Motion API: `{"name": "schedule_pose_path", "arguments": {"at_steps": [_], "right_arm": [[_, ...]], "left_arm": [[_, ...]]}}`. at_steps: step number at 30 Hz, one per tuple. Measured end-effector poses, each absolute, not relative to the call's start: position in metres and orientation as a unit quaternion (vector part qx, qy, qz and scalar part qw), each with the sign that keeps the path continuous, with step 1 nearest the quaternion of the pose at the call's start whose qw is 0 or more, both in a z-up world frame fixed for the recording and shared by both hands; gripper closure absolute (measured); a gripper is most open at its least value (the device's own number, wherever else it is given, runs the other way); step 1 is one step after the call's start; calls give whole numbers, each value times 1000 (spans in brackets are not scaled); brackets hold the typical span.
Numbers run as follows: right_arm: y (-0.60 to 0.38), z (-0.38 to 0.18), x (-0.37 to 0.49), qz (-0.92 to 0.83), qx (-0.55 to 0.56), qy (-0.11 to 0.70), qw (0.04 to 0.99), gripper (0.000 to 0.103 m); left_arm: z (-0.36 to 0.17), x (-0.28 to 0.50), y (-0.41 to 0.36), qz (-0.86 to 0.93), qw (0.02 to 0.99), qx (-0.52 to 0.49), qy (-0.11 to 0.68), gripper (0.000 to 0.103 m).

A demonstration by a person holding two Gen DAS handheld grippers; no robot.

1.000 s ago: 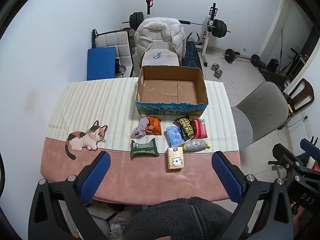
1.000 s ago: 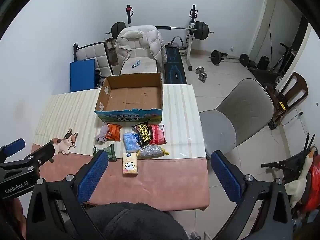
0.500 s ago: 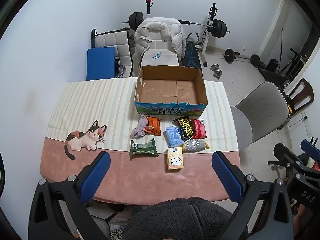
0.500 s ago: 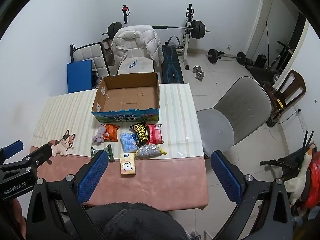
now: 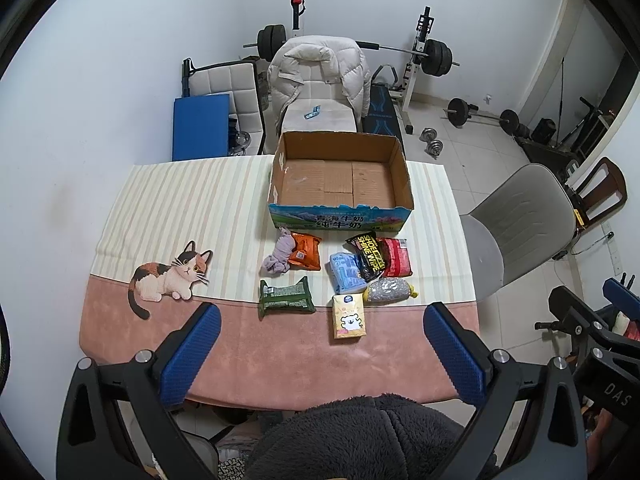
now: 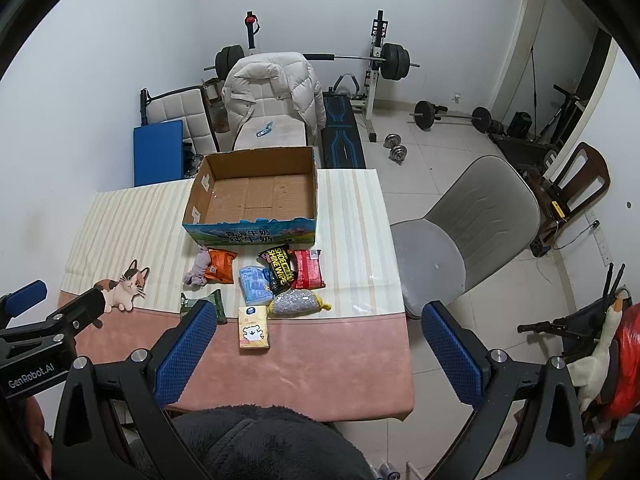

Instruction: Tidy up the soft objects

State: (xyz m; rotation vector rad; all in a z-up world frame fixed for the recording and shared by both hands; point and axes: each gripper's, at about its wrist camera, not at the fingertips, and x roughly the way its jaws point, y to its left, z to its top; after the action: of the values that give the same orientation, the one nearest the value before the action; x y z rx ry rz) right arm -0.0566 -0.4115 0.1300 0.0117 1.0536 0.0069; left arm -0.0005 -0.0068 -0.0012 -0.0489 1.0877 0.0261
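Note:
An empty cardboard box (image 5: 404, 168) stands at the table's far middle; it also shows in the right wrist view (image 6: 196, 200). In front of it lie several soft packs: a purple cloth (image 5: 278, 256), an orange pack (image 5: 306, 254), a green pack (image 5: 286, 300), a blue pack (image 5: 345, 272), a black wipes pack (image 5: 368, 256), a red pack (image 5: 396, 257), a silver pouch (image 5: 388, 291) and a yellow tissue pack (image 5: 349, 317). My left gripper (image 5: 320, 354) is open and empty, high above the near table edge. My right gripper (image 6: 316, 354) is open and empty too.
The table (image 5: 160, 208) has a striped and pink cloth with a cat picture (image 5: 170, 276). A grey chair (image 5: 516, 224) stands to the right. A chair with a white jacket (image 5: 320, 76) and gym weights (image 5: 436, 56) stand behind.
Both grippers have drifted slightly; the right view has shifted so the table sits a little further left. Nothing on the table has moved.

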Motion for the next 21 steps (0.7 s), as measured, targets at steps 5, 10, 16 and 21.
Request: {"name": "schedule_pose_path", "arguments": {"at_steps": [5,10,16,21], "right_arm": [[-413,134,-57,3,8,498,867,0],[-413,141,-66,4,9,490,872,0],[-414,142,-66,5,8,490,871,0],[-413,144,-66,5,7,490,872,0]], "left_arm": [[2,1,-7,13,857,-24,514,0],[10,-1,-10,11,859,-21,511,0],[12,-2,-12,13,860,-22,510,0],[12,-2,-11,13,860,-23,509,0]]}}
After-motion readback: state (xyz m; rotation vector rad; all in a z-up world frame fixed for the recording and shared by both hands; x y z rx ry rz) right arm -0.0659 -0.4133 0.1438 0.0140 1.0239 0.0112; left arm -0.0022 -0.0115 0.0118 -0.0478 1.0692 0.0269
